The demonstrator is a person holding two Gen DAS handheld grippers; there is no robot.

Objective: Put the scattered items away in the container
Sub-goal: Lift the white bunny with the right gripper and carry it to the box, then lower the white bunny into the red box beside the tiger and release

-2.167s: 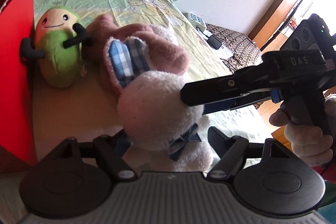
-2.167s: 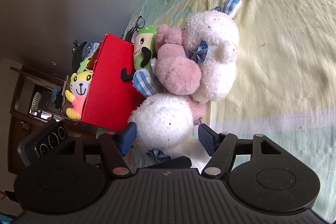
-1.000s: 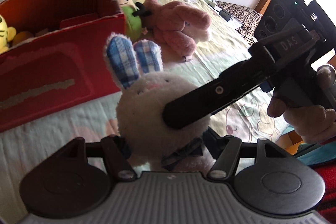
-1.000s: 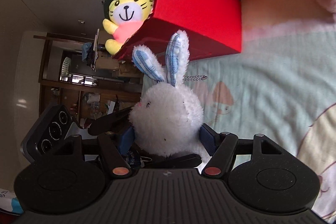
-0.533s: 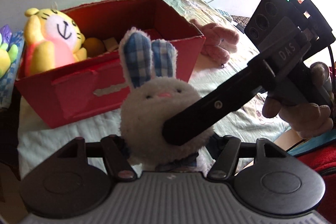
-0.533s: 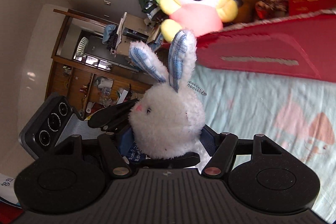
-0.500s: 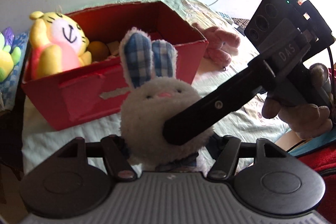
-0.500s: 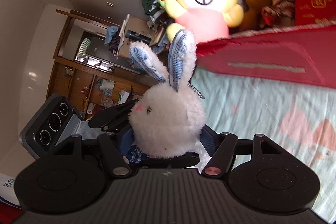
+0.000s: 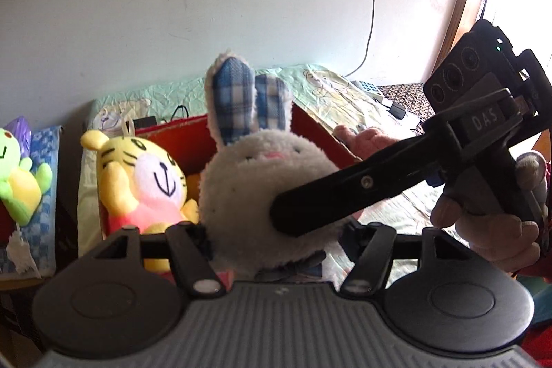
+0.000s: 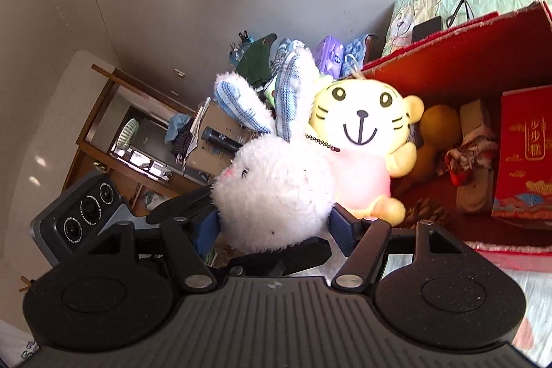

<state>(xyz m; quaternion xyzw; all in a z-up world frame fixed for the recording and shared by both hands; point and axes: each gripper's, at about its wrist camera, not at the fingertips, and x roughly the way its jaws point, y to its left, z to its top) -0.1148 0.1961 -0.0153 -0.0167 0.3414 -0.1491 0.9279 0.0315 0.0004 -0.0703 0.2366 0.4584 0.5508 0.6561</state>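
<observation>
A bed covered with a pale green cartoon-print sheet [image 9: 331, 85] fills the room behind everything; on it stands the open red cardboard box [image 10: 459, 64], the largest of the task's things, its far wall upright and its near rim low in the right wrist view; inside it sit a yellow tiger plush with a pink belly [image 10: 362, 140] propped against the left end, a red printed gift packet [image 10: 524, 154] leaning at the right end, a round yellow plush piece [image 10: 440, 123] and a crumpled red-and-white scrap [image 10: 469, 157] between them.

Held in the air in front of the box, level with its rim, is the fluffy white rabbit plush with blue checked ears [image 9: 262, 185]; its ears stand upright and a small bead chain hangs by its head; the left gripper [image 9: 276, 240] is clamped on its lower body, pads pressed into the fur on both sides; the right gripper [image 10: 276, 226] also grips it, one black finger [image 9: 345, 199] lying across its cheek, jaws set wide round the soft head.

A hand [image 9: 490, 212] holds the right gripper's handle at the right edge; a pink plush toy [image 9: 365, 140] lies on the sheet beyond the box; a green and yellow plush [image 9: 20, 181] rests far left, outside the box.
</observation>
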